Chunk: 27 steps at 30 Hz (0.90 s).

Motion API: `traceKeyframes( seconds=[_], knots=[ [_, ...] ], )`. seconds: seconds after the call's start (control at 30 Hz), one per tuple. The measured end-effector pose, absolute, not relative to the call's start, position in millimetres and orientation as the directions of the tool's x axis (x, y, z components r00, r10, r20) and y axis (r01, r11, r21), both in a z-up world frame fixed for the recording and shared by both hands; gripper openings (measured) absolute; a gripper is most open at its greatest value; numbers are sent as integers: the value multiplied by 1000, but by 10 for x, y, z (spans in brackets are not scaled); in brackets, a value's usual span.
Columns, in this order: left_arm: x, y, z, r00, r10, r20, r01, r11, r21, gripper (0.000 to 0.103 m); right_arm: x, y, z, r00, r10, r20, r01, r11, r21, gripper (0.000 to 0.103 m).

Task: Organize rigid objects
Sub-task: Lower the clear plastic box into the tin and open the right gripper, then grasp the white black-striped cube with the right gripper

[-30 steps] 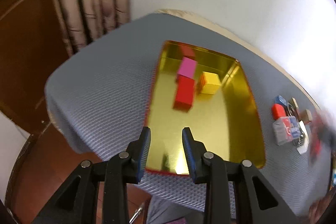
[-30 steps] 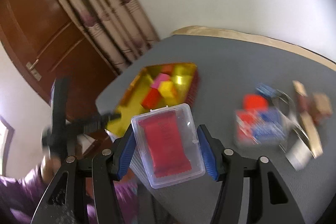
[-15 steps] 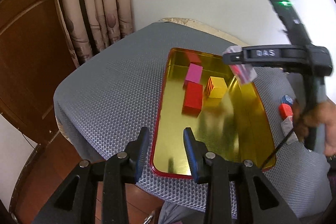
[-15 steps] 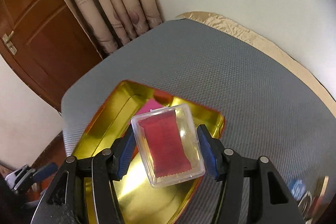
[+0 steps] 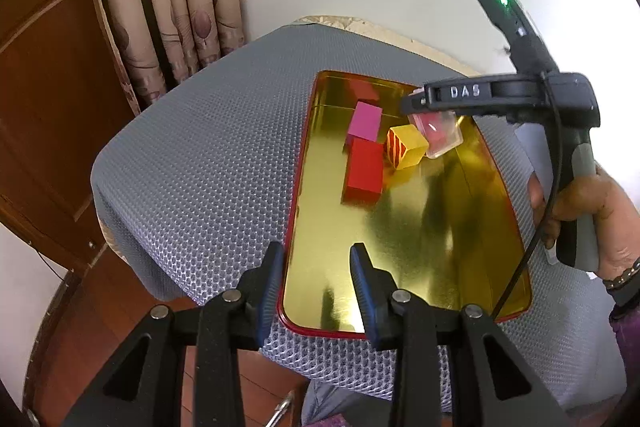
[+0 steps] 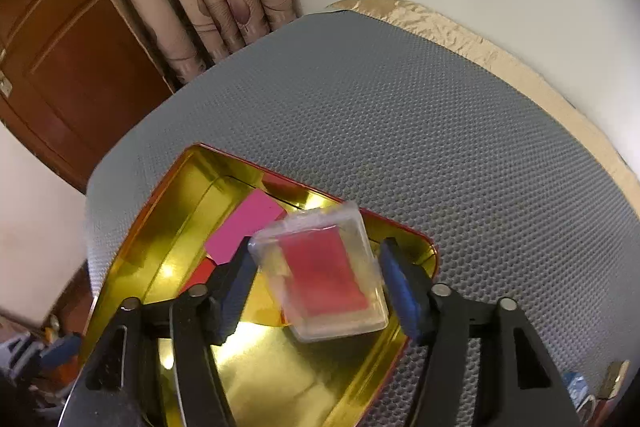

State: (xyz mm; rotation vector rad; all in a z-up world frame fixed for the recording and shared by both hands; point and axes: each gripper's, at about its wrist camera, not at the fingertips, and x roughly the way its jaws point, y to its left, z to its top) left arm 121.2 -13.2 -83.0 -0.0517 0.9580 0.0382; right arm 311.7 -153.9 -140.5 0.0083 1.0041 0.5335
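At the left, the left gripper [image 5: 316, 279] hangs over the near left corner of the shallow gold metal tray with a red rim [image 5: 294, 211]; its jaws stand a little apart with nothing between them, straddling the rim without visibly touching it. The tray lies on the grey honeycomb-textured mat covering the worktop [image 5: 208, 163]. Further right, in the tray's far half, a pink rectangular block [image 5: 365, 121] sits against a red rectangular block [image 5: 363, 173], with a yellow cube with red stripes on one face [image 5: 406, 147] just beside them. Right of the cube, the right gripper [image 6: 316, 287], held in the person's hand [image 5: 580, 211], carries a clear plastic case with a red insert [image 6: 326, 273] above the tray's far right part. Its jaws are opening and the case sits tilted between them, the pads seemingly no longer pressing.

The risk, as I judge it: released tilted, the case could land on edge, strike the yellow cube and knock it, or skid on the glossy floor into the tray wall.
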Motion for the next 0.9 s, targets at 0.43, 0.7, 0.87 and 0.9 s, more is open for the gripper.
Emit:
traceKeyframes(
  seconds=[0.43, 0.7, 0.87, 0.9],
  knots=[
    [1081, -273, -682, 648, 64, -759, -28, 998, 60, 37, 1292, -2516, -1196, 643, 423, -638, -250, 904, 347, 91],
    [920, -541, -650, 680, 61, -731, 40, 992, 120, 37, 463, -3927, -1395, 709, 208, -674, -35, 965, 261, 91],
    [806, -757, -684, 672, 47, -739, 95, 984, 149, 37, 580, -4238, -1468, 669, 262, -696, -122, 962, 245, 87],
    [782, -798, -679, 675, 48, -737, 103, 982, 159, 37, 629, -4241, -1485, 657, 260, -708, -152, 965, 213, 85]
  ],
)
